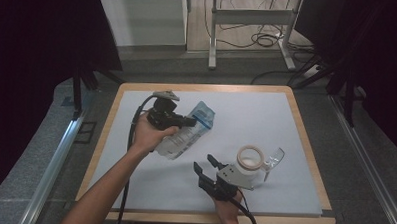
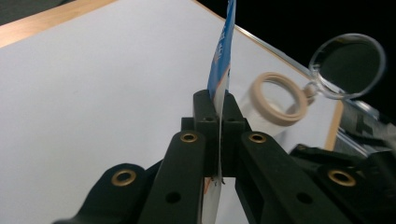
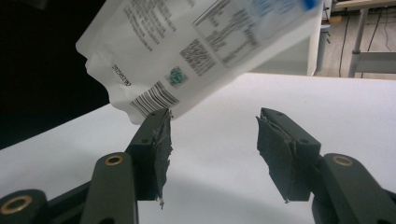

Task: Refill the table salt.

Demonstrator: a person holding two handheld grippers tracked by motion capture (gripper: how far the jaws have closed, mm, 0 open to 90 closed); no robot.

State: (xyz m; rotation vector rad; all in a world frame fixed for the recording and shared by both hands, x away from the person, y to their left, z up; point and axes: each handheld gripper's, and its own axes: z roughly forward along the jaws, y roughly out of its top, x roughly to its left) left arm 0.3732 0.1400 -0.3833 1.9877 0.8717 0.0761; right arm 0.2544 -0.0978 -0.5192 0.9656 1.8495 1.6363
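A white pouch (image 1: 185, 136) with a blue top hangs tilted above the table's left half, and my left gripper (image 1: 191, 123) is shut on its edge. In the left gripper view the jaws (image 2: 217, 100) pinch the thin blue-and-white edge of the pouch (image 2: 223, 51). My right gripper (image 1: 204, 164) stands open near the front, just below the pouch, with nothing between its fingers. In the right gripper view the printed back of the pouch (image 3: 201, 46) hangs just above the left jaw of my right gripper (image 3: 212, 140). A clear jar (image 1: 250, 157) with a beige mouth ring stands right of that gripper.
The jar's clear round lid (image 1: 275, 157) hangs open on its right side; the left gripper view shows the jar (image 2: 276, 99) and the lid (image 2: 348, 60) farther off. A pale mat (image 1: 266, 119) covers the wood-edged table. A metal frame (image 1: 250, 18) and cables lie on the floor behind.
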